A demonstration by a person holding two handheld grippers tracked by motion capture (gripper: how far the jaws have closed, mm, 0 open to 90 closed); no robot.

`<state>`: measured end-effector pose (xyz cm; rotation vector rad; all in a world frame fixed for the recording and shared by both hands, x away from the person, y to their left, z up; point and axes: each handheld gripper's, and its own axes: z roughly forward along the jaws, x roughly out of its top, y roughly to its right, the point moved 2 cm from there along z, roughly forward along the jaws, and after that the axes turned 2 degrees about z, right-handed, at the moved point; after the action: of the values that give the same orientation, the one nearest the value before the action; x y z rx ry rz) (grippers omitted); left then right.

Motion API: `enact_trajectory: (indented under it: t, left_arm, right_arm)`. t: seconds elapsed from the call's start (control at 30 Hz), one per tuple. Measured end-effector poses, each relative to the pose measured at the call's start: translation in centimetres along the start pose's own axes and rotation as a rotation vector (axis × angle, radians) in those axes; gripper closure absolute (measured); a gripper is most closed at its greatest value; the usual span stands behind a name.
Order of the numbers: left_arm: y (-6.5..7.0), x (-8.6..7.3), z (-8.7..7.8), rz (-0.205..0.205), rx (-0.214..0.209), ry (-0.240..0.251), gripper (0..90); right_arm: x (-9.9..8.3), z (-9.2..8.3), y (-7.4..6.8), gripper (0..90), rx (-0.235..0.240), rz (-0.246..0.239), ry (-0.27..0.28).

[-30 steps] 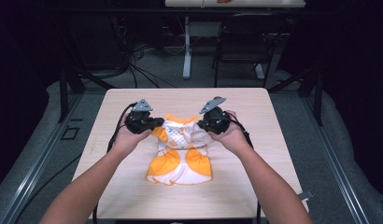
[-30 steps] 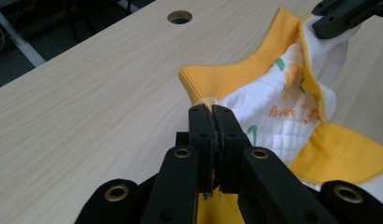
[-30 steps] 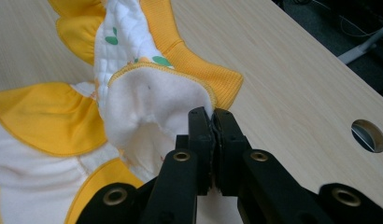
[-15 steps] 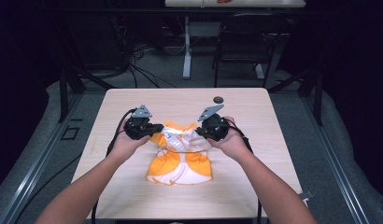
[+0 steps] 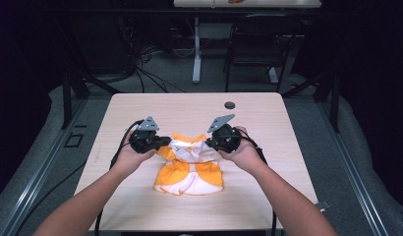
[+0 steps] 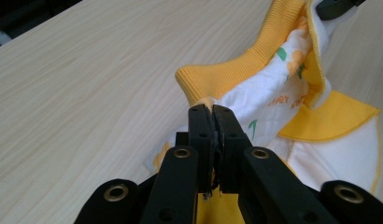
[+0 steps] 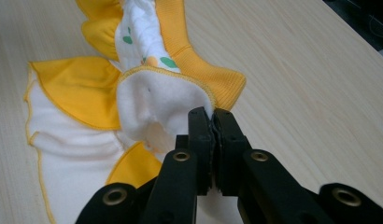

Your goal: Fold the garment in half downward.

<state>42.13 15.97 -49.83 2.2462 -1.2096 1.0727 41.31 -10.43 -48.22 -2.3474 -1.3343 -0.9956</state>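
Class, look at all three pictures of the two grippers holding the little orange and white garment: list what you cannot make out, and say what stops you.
- Printed lettering on the garment, left gripper view: creased, partly folded under.
- Fabric pinched by the left gripper and right gripper: covered by the shut jaws.
- Small dark round thing on the table, high view: too small to identify.
- Garment's underside: against the table.

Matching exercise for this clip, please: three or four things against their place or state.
Things:
1. left gripper
2. right gripper
3. garment
4. dark disc

Places or states:
A. lies flat near the table's far edge
B. shut on the garment's right shoulder
C. orange and white, top lifted, hem on the table
D. shut on the garment's left shoulder

Pairs: 1-D, 2-B, 3-C, 4-A
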Motion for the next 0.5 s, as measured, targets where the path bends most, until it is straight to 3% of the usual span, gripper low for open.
enact_trajectory:
  t: [0.4,0.5]
  left_arm:
    - [1.2,-1.2,0.2,0.023,-0.031,-0.034,87.3]
    - [1.9,-1.8,0.5,0.04,-0.044,-0.051,87.2]
  right_arm:
    - [-1.7,0.5,-1.5,86.6,0.028,-0.011,-0.025]
    - [-2.1,0.6,-1.9,86.5,0.034,-0.035,-0.047]
